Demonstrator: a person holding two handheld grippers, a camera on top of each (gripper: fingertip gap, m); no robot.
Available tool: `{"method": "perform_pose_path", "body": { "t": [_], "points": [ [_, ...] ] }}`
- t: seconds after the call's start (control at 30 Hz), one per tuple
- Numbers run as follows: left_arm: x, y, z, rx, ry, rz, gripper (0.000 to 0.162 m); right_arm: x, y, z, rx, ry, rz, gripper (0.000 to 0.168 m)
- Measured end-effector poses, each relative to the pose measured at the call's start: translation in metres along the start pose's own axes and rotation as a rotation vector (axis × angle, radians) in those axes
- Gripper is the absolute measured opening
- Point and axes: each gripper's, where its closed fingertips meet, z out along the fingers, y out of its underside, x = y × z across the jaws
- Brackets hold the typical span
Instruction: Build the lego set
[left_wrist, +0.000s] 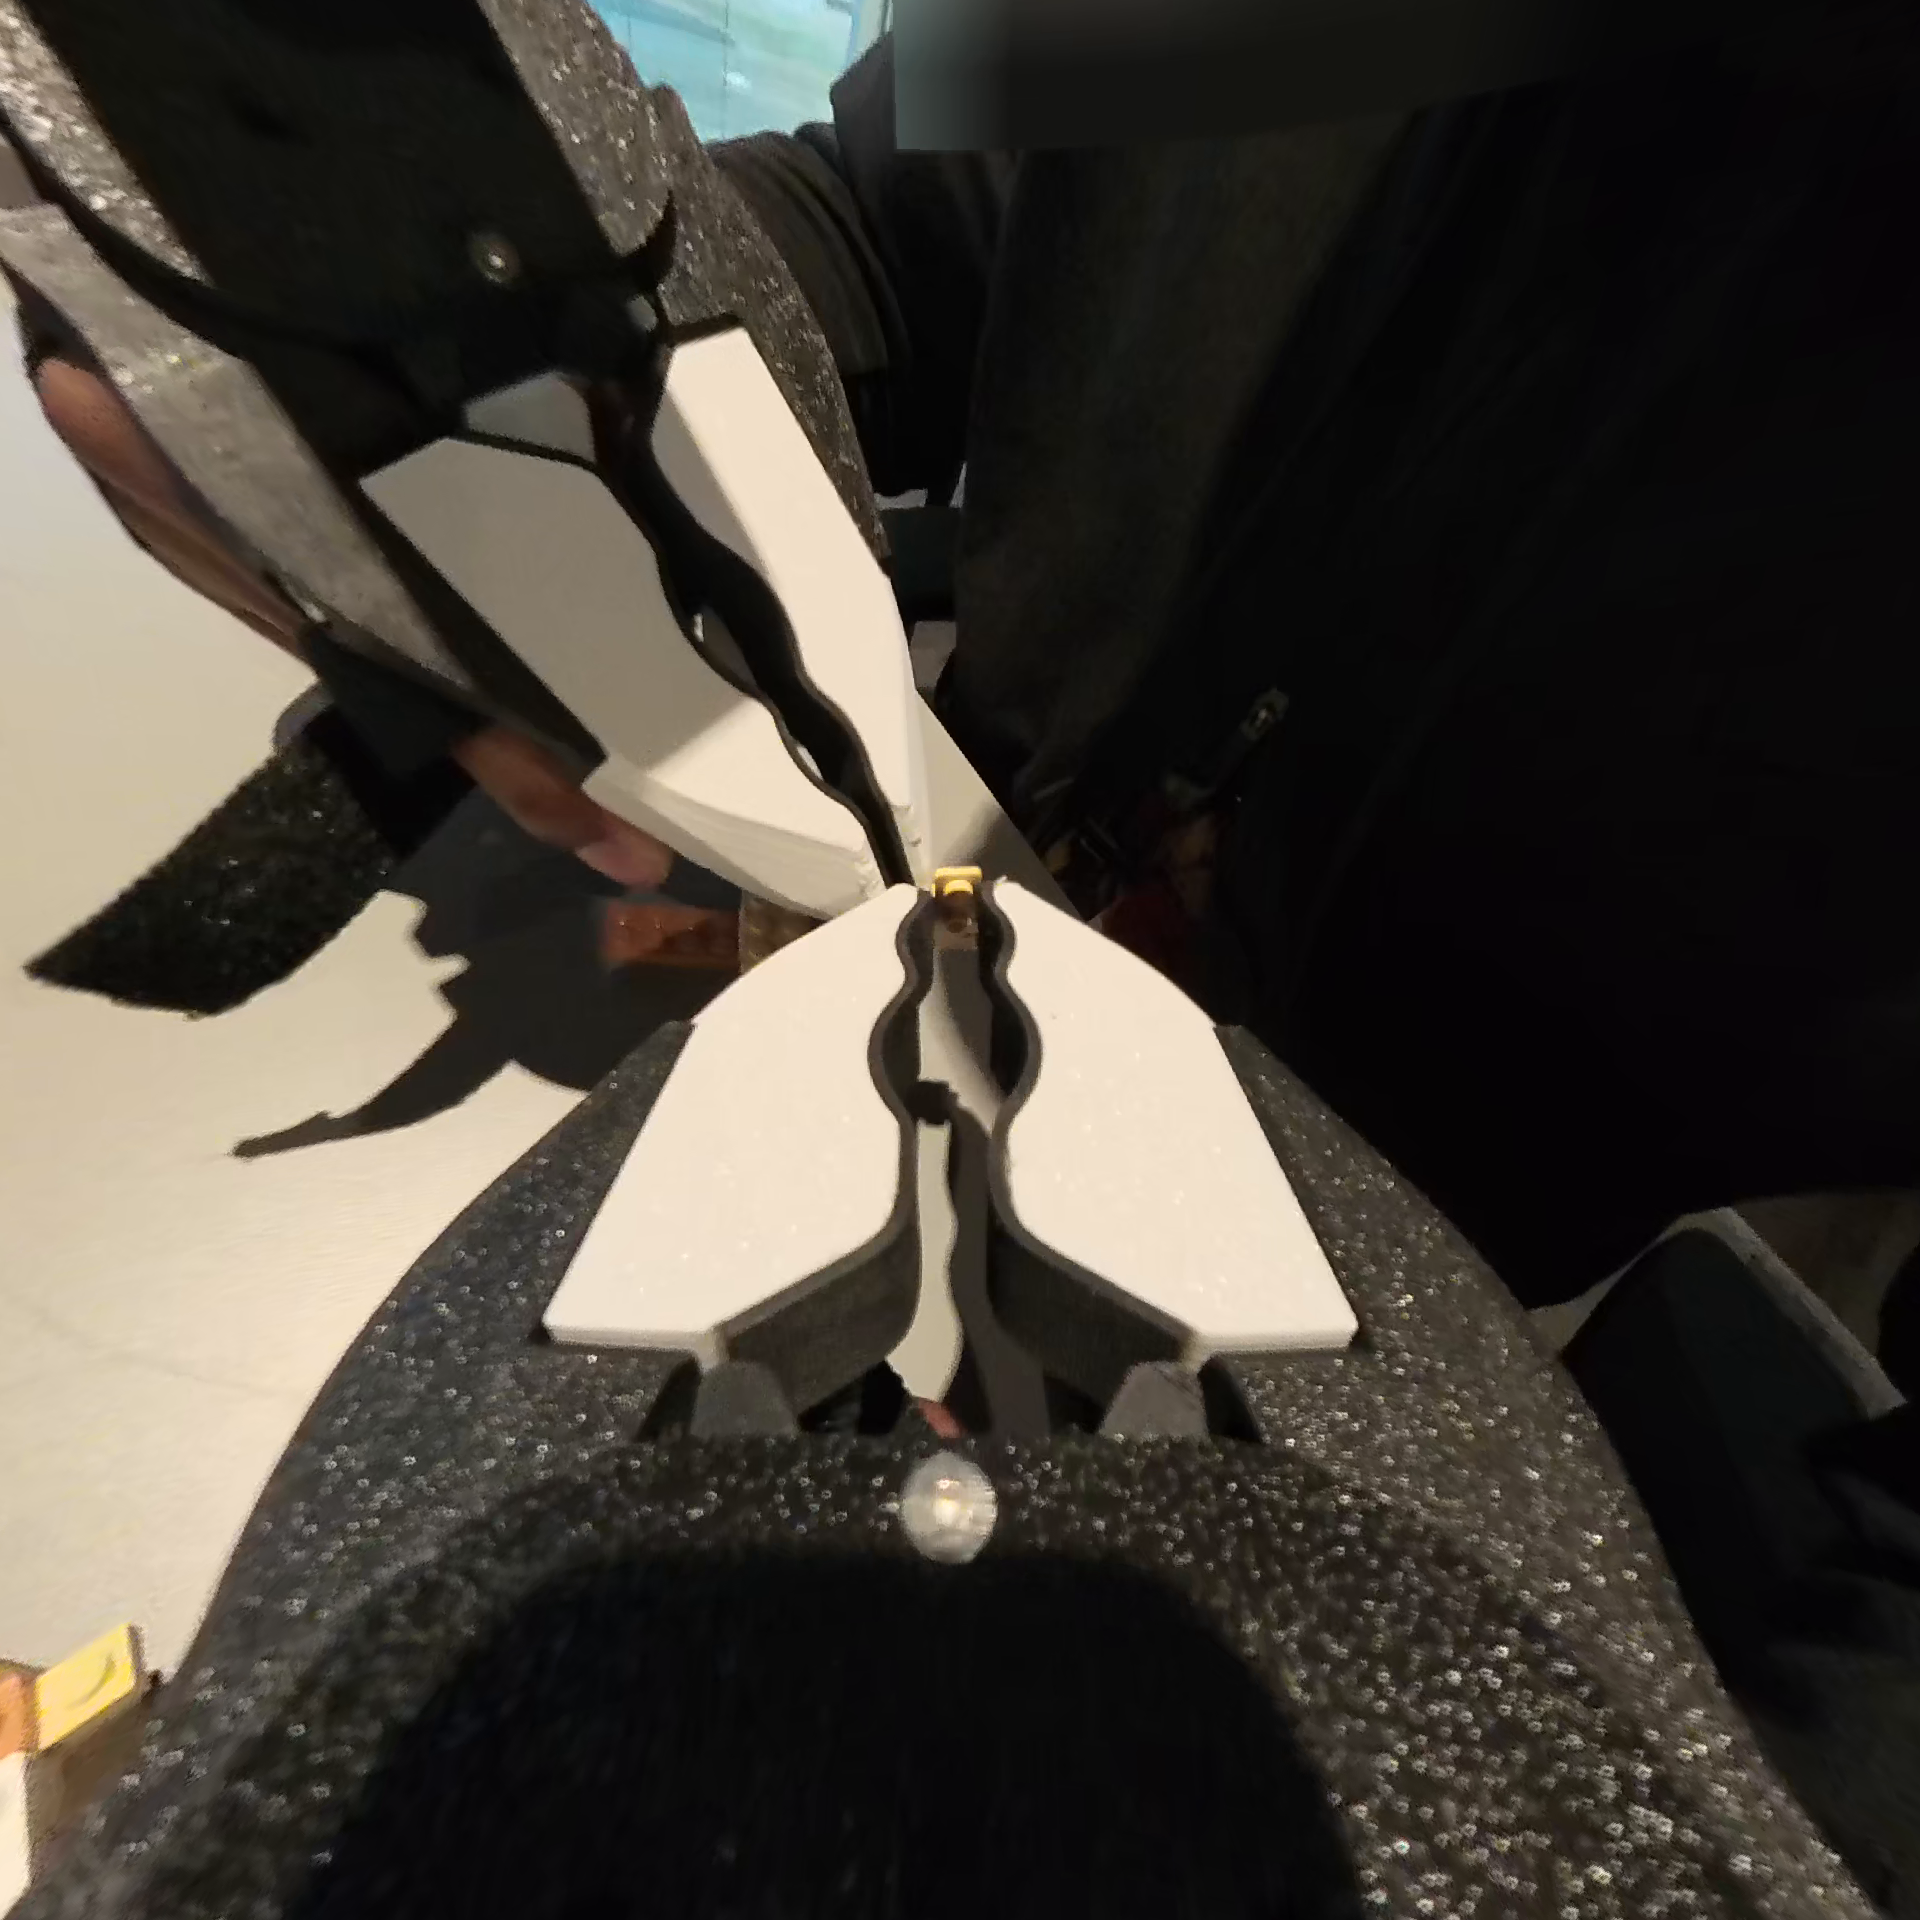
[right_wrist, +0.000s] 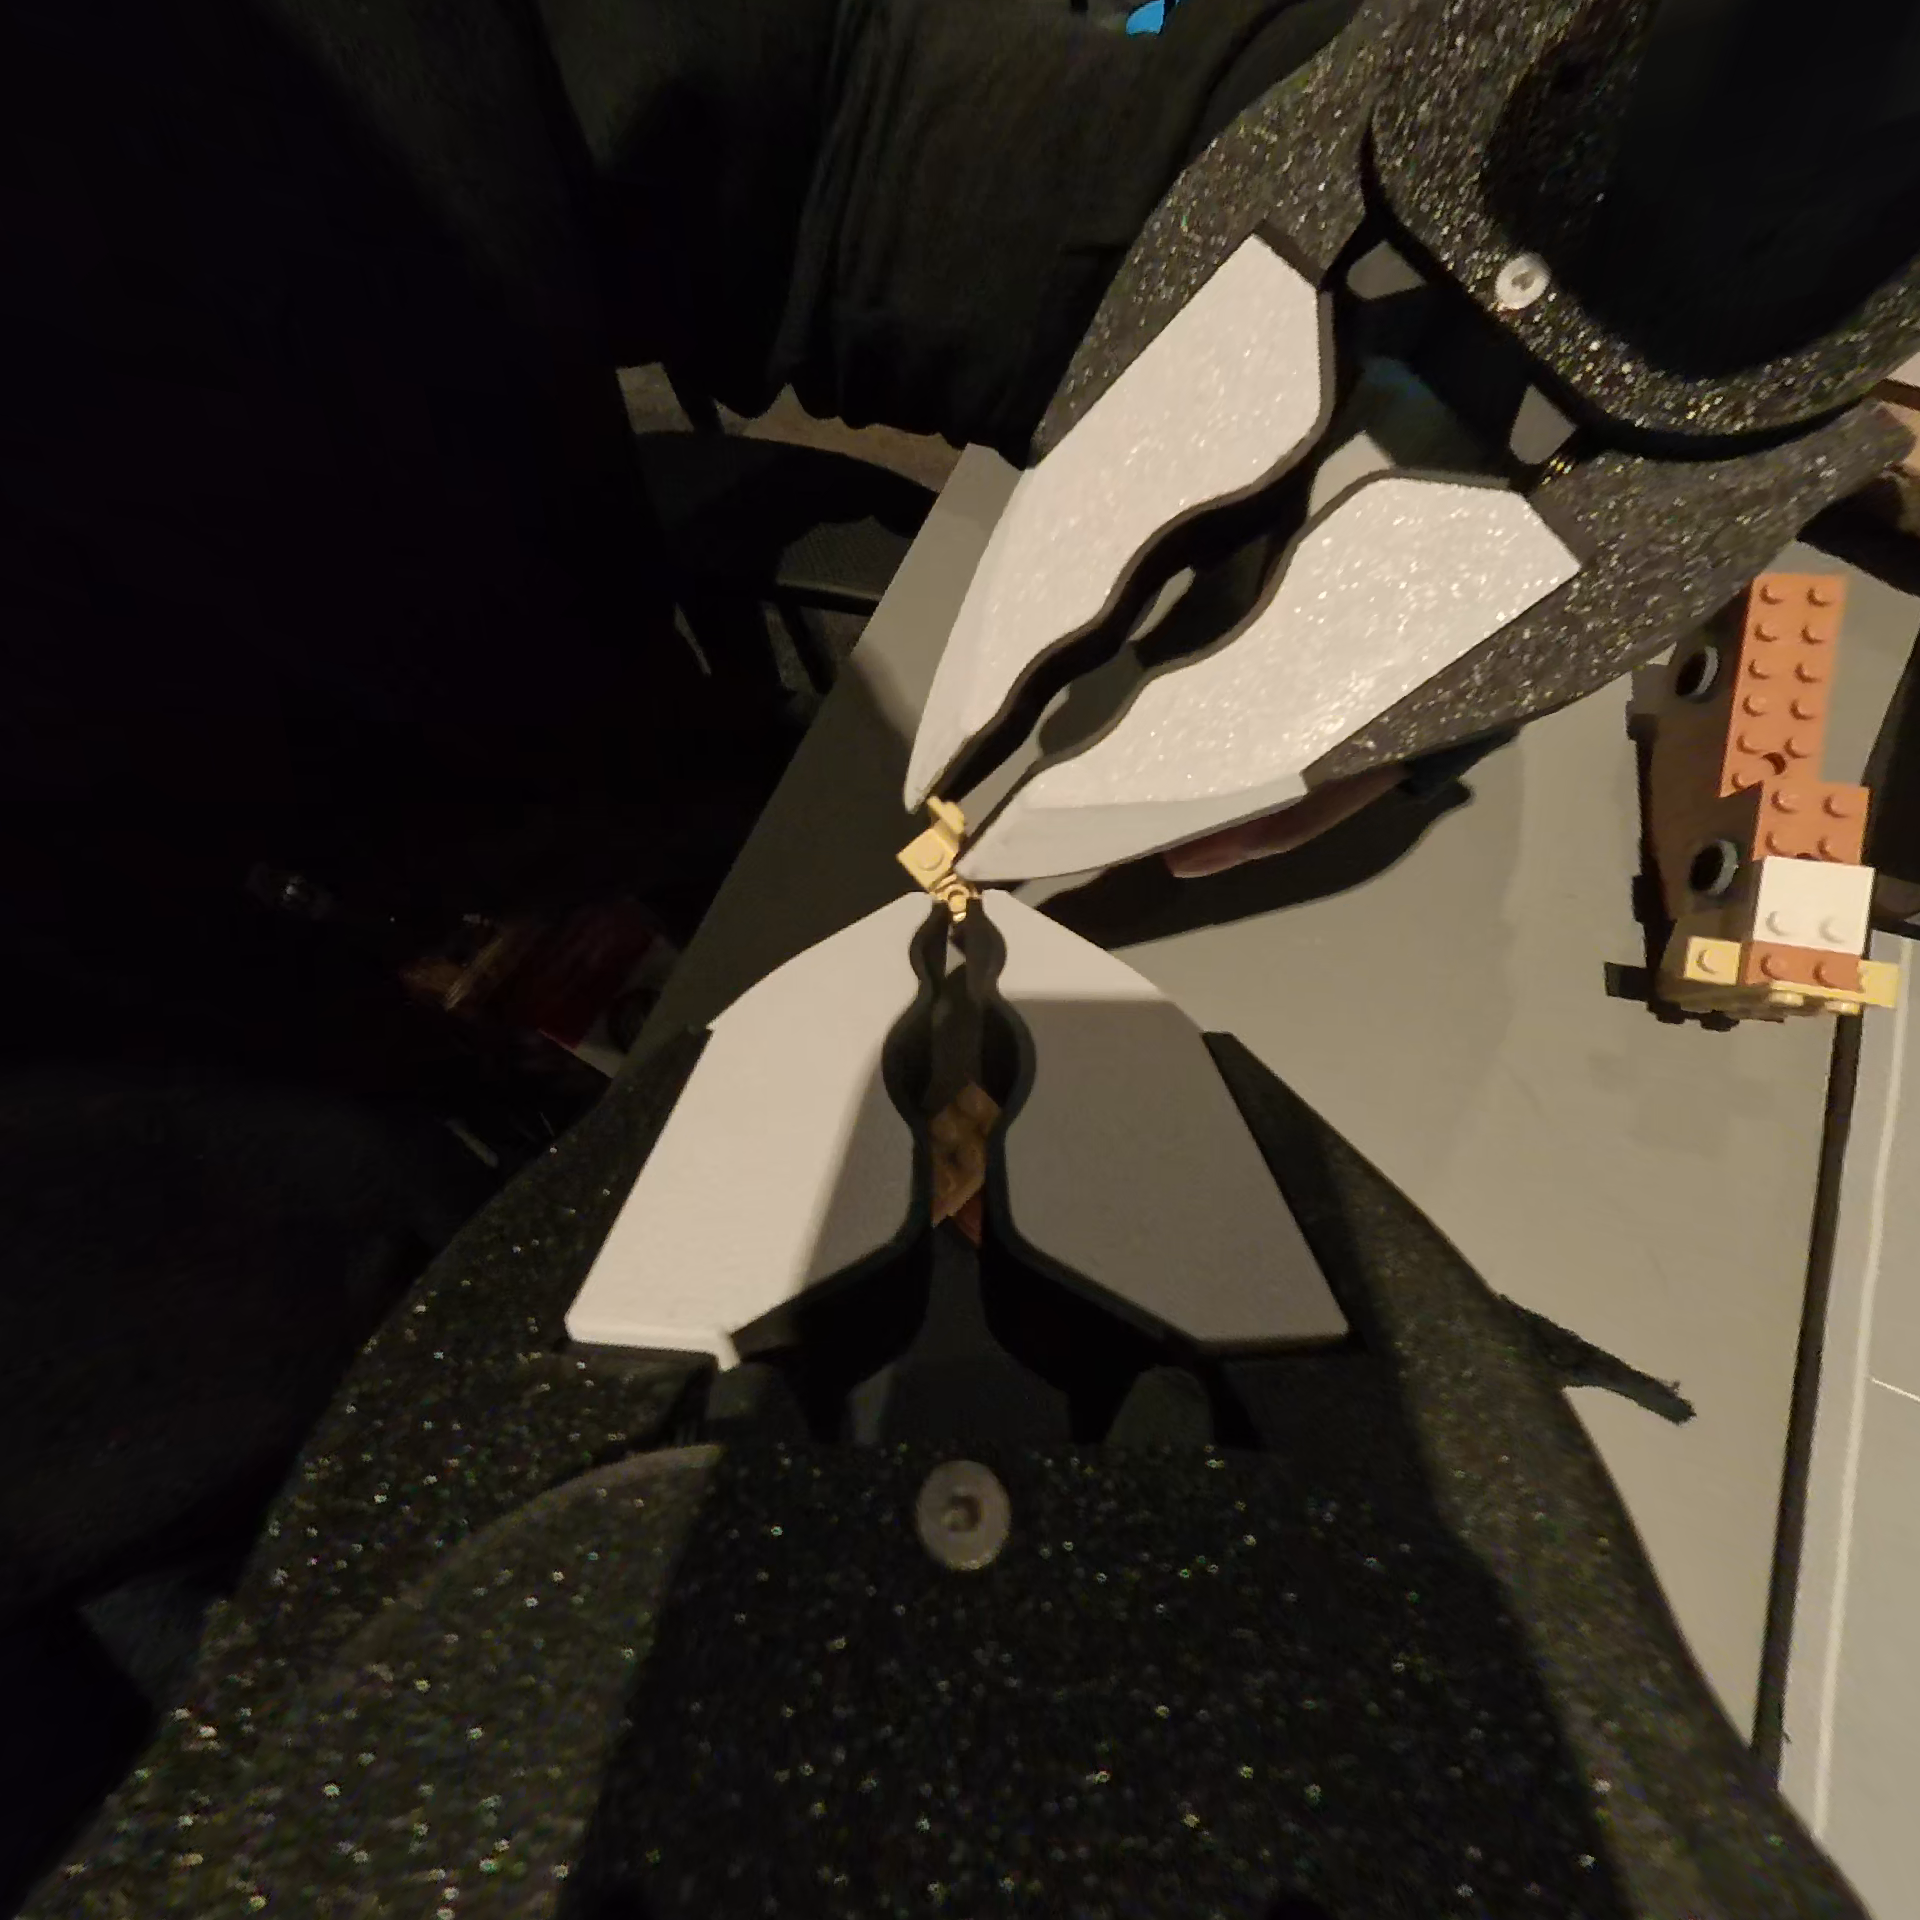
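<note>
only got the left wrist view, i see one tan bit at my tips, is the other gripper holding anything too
Observer: Yes. The right wrist view shows the right gripper pinching its own small tan piece, and that piece touches the tan plate held in the left gripper.
Operator: ok and where's the rest of the build
Observer: A partly built brown, white and tan lego model lies on the grey table, to the right of both grippers. Neither gripper touches it.
</note>
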Motion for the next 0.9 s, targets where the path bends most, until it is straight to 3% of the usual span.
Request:
{"method": "perform_pose_path", "body": {
  "t": [0.63, 0.77, 0.9],
  "points": [
    [0.0, 0.007, 0.001, -0.032, 0.004, -0.003, 0.007, -0.001, 0.002, 0.003, -0.013, -0.001, -0.009, 0.0],
    [-0.006, 0.012, -0.008, -0.039, -0.052, -0.01, 0.007, 0.005, 0.004, -0.004, -0.023, 0.045, -0.008, 0.0],
    [-0.008, 0.001, -0.032, 0.055, -0.149, 0.005, 0.007, 0.013, 0.005, -0.011, -0.033, 0.109, -0.005, 0.0]
  ]
}}
